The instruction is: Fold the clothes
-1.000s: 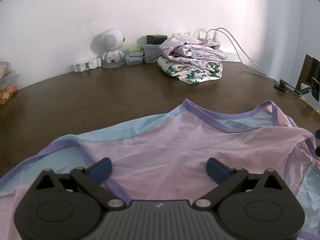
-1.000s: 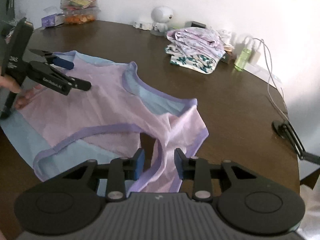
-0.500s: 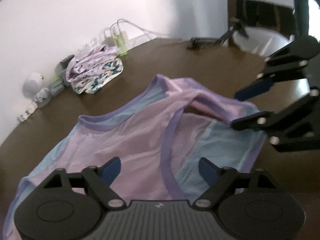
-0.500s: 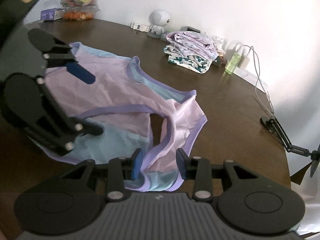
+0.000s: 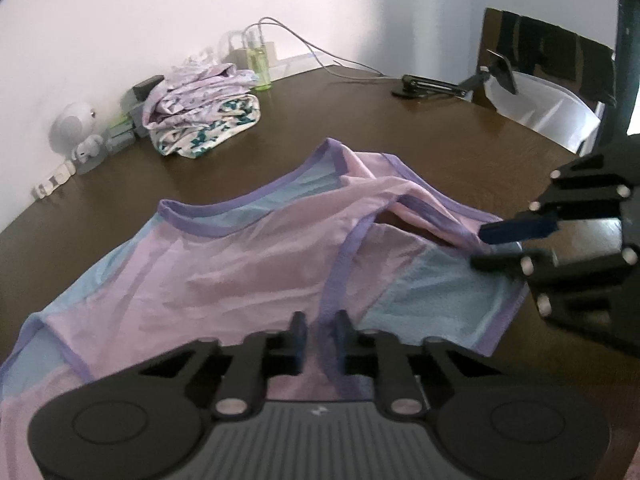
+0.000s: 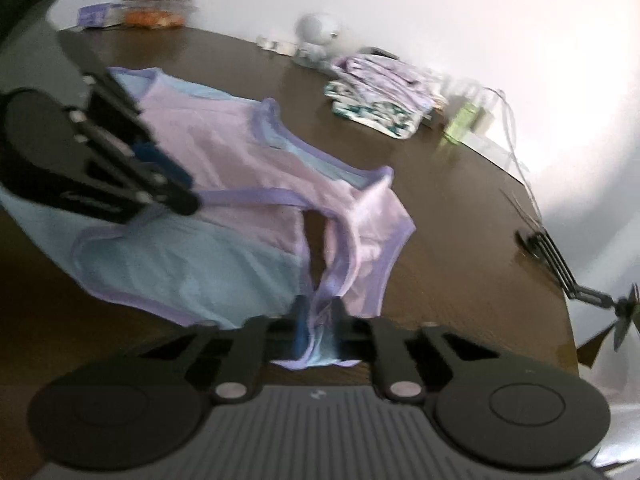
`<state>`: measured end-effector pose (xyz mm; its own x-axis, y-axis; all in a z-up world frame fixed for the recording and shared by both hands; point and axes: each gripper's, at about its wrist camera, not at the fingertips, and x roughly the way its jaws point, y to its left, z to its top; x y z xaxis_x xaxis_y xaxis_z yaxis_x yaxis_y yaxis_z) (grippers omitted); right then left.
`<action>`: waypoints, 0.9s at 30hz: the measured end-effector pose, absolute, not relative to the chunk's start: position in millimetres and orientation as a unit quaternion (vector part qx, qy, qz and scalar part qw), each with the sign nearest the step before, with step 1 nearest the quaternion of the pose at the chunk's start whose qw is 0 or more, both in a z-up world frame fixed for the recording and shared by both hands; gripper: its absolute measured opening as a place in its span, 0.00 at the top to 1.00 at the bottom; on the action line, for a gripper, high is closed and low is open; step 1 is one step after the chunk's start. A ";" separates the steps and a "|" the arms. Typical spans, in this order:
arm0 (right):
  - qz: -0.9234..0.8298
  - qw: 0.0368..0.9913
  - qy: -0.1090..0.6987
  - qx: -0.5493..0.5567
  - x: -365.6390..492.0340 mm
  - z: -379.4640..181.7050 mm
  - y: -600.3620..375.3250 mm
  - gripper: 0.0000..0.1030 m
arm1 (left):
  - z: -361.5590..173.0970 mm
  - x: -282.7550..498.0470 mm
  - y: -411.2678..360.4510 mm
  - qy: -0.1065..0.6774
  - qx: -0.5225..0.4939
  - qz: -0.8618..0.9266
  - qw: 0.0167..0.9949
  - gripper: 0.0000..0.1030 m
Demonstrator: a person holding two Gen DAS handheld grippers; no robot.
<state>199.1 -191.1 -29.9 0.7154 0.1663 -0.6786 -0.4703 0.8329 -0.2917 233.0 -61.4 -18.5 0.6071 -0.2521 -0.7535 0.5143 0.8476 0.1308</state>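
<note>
- left wrist view: the left gripper [image 5: 321,330] has just been closing, and its jaws now pinch the purple binding of the pink and blue mesh sleeveless top [image 5: 248,264] at the armhole edge nearest the camera.
- the top lies spread on the dark brown wooden surface [image 5: 400,128]; its long axis runs from lower left to upper right, away from these jaws.
- the right gripper [image 5: 486,246] comes in from the right, its jaws shut on the far shoulder strap.
- right wrist view (blurred): the right gripper [image 6: 320,328] has also just been closing, and bunched purple-edged cloth sits clamped between its jaws.
- the left gripper [image 6: 182,192] holds the same armhole binding further left, so both grips lie on one side of the garment; the coming fold likely carries that side across the body.
- count: one top being worked, one folded pile of patterned clothes [image 6: 380,100] at the back, two grippers.
</note>
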 end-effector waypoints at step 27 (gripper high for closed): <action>0.137 0.958 0.201 -0.154 160.0 -12.4 -217.7 0.96 | -19.5 241.7 -158.4 0.257 0.295 -0.227 0.892 0.43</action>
<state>160.0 -217.7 -12.4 0.8817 0.1999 -0.4273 -0.3238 0.9151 -0.2402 241.7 -158.4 -19.5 0.7650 -0.2541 -0.5918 0.5569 0.7225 0.4097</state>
